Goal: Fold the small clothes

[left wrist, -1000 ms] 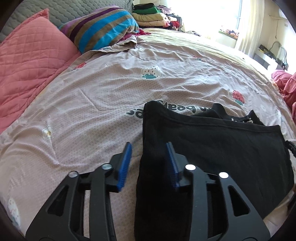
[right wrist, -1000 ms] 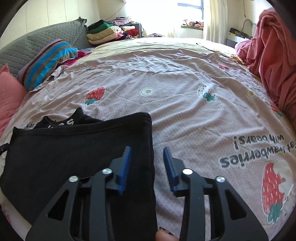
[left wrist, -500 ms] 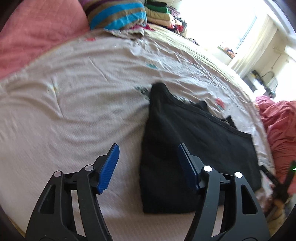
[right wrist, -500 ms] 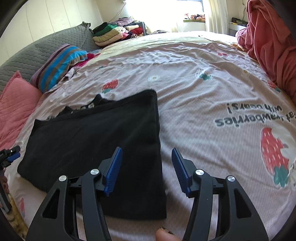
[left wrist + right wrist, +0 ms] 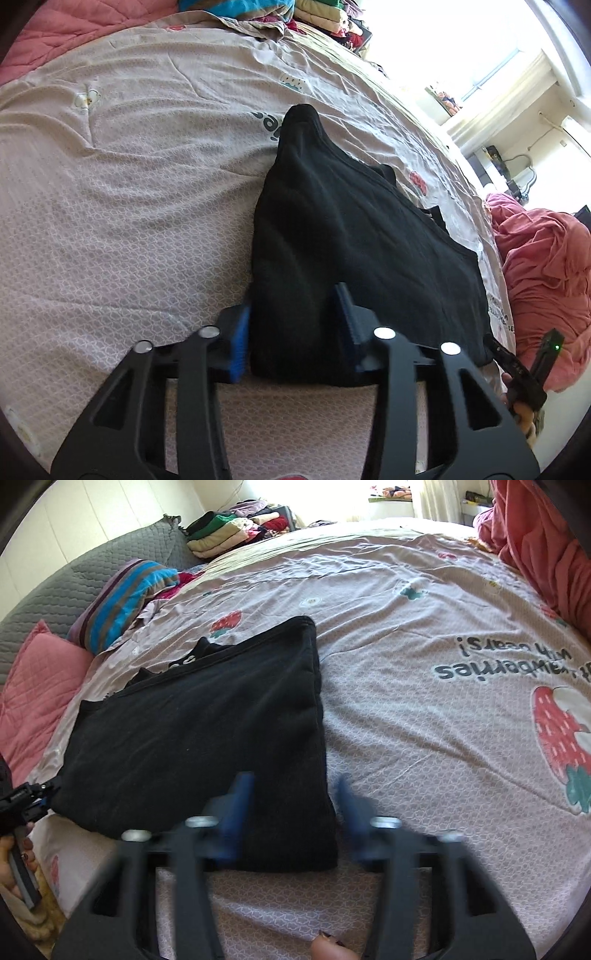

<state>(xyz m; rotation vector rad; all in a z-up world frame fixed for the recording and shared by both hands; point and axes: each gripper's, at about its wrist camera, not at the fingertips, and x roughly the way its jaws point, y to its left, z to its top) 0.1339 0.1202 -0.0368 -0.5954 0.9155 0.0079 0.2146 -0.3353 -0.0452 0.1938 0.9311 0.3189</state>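
The folded black garment (image 5: 207, 738) lies flat on the strawberry-print bedsheet (image 5: 424, 709), near the bed's near edge; its long axis runs left to right across the bed, with a bit of collar poking out along the far edge; the left gripper (image 5: 291, 332) is spread wide, its blue pads straddling the garment's near left corner, the left pad touching the cloth's edge; the right gripper (image 5: 295, 812), motion-blurred, is likewise wide apart around the near right corner; neither clamps the cloth.
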